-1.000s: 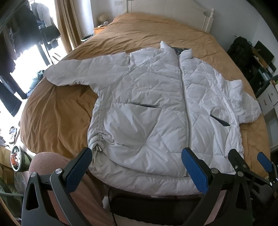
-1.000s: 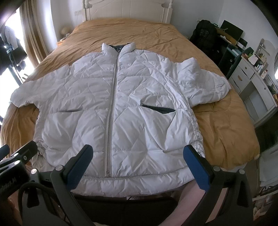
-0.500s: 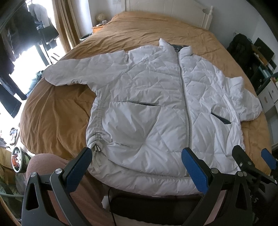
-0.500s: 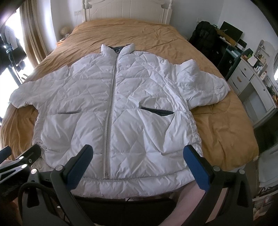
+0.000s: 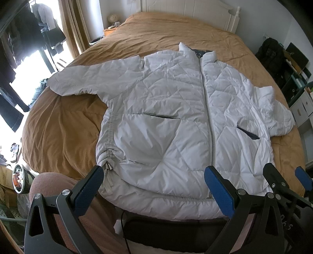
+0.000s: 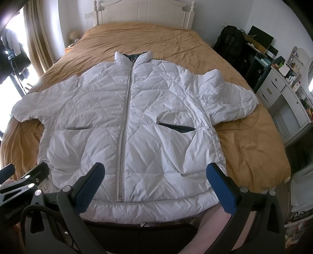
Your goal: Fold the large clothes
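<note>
Left wrist view: a white quilted puffer jacket point(image 5: 176, 121), zipped shut, lies face up and spread flat across the centre of the frame on a bed with an ochre-brown quilt point(image 5: 62, 125), collar toward the white wooden headboard point(image 5: 187, 11) at the top. Nothing rests on the jacket. The left hand-held gripper point(image 5: 154, 183) hangs over the hem with blue-padded jaws wide apart, empty. In the right wrist view the right hand-held gripper point(image 6: 156, 181) is likewise spread and empty. A black backpack point(image 6: 228, 43) and white drawers point(image 6: 277, 88) stand at upper right.
</note>
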The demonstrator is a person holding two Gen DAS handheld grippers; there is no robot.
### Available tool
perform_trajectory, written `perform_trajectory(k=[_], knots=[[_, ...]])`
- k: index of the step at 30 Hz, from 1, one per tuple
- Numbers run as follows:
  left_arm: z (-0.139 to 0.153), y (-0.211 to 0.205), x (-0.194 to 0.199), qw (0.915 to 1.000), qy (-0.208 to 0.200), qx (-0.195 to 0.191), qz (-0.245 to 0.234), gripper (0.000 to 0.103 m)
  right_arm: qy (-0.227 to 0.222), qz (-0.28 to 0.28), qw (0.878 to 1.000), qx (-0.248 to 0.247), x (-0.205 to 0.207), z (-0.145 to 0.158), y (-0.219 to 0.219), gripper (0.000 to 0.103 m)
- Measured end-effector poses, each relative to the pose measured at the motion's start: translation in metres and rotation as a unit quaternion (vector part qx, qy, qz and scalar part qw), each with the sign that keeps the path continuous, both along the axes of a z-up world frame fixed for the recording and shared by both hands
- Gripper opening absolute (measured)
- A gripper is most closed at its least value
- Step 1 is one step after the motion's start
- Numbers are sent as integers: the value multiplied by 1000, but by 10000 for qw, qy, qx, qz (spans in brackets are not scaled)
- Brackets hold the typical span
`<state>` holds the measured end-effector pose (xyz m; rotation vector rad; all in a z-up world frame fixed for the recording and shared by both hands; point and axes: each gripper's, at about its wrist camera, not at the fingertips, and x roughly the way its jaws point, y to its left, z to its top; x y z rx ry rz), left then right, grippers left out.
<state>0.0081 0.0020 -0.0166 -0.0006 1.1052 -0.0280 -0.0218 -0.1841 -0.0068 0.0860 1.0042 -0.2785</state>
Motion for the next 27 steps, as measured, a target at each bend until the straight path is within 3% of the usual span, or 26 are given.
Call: perform_trajectory(k=[27], knots=[[-10,0,10,9998,181,-54,41,102,72,-24,10000,35,4,-9,-3,103]])
